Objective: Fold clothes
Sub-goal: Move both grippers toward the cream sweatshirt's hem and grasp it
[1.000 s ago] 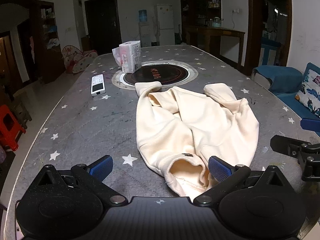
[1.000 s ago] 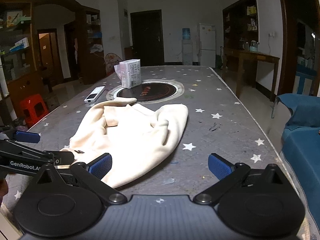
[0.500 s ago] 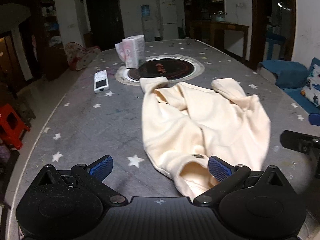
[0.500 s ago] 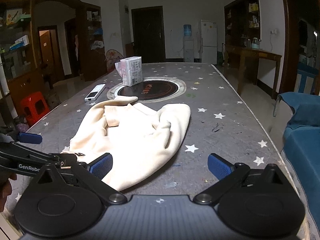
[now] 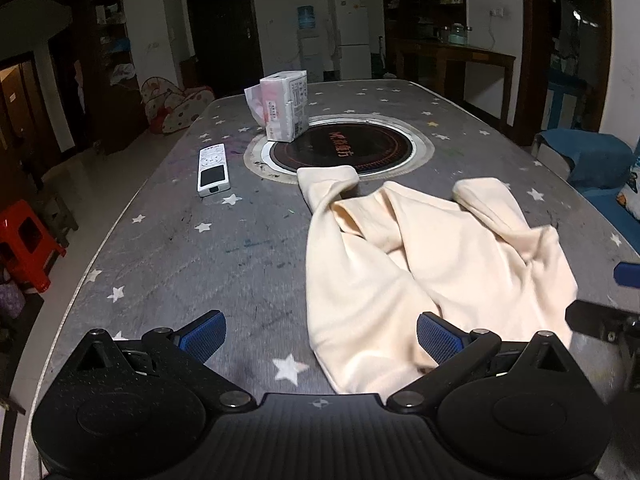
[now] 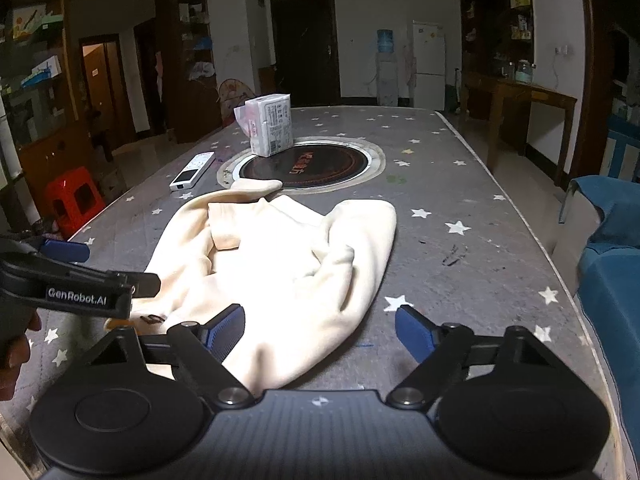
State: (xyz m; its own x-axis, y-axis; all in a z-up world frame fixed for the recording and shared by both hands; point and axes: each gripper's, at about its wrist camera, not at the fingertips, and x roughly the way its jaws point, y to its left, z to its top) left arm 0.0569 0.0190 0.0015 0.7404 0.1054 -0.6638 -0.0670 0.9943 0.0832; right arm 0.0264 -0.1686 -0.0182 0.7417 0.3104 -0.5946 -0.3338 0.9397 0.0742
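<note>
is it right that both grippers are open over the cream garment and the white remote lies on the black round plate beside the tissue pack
Not quite. The white remote lies on the grey starred table, left of the black round plate, as the left wrist view shows. Both the left gripper and right gripper are open over the cream garment, and the tissue pack stands nearby.

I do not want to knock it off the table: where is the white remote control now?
The white remote control lies flat, left of the round cooktop and the tissue pack, beyond the cream garment.
</note>
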